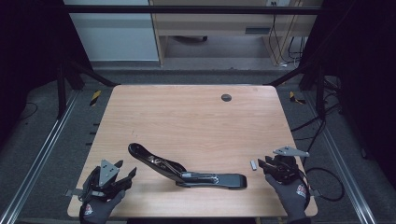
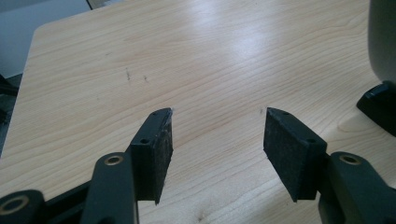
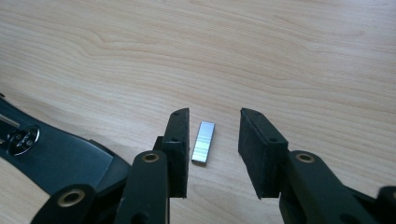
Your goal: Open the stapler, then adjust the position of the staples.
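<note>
A black stapler (image 1: 187, 173) lies swung open on the wooden table (image 1: 187, 116), its upper arm angled up to the left and its base flat toward the right. A short silver strip of staples (image 1: 253, 165) lies on the table just right of the base. My right gripper (image 1: 261, 164) is open at the strip. In the right gripper view the strip (image 3: 204, 142) lies flat between the jaws, close to the left pad (image 3: 180, 144), with neither pad pressing on it. The stapler's base (image 3: 56, 154) is at left. My left gripper (image 1: 127, 168) is open and empty left of the stapler, over bare wood (image 2: 218, 116).
A dark round grommet (image 1: 226, 97) sits near the table's far edge. Both gloved hands are close to the near edge. Part of the stapler (image 2: 380, 102) stands at the right in the left gripper view. Cables (image 1: 322, 177) trail off the table's right side.
</note>
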`<state>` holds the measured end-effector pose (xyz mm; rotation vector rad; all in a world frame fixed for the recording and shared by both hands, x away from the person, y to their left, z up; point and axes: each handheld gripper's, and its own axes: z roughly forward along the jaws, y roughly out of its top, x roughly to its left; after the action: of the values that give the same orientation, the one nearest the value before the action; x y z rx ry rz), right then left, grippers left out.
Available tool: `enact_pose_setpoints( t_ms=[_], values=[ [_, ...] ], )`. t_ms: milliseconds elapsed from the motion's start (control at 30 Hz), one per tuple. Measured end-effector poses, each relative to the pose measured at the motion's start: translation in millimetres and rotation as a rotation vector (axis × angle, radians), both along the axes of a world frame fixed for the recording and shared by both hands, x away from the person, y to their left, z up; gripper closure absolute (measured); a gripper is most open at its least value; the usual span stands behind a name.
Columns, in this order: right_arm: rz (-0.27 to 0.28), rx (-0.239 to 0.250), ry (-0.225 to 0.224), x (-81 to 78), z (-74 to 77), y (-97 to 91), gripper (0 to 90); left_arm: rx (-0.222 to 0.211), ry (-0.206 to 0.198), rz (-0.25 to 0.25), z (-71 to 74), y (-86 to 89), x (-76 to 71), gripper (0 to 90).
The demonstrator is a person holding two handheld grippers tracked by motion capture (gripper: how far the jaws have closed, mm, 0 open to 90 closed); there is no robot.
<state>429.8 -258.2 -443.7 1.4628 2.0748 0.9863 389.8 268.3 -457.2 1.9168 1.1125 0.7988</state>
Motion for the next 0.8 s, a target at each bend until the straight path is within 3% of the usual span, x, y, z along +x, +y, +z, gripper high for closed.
enact_pose_setpoints(
  t_ms=[300,567,800],
  values=[
    [0.003,-0.014,0.054,17.8,2.9,-1.0,64.0,0.004,0.025,0.024,-2.8,5.6,5.5,40.5],
    [0.016,-0.076,0.108,32.2,6.6,11.3,67.4,0.008,0.029,0.043,-2.6,8.9,7.6,40.1],
    [0.029,-0.128,0.155,42.4,-2.4,24.7,69.9,0.019,0.032,0.045,-3.7,8.5,8.1,39.8]
  ],
)
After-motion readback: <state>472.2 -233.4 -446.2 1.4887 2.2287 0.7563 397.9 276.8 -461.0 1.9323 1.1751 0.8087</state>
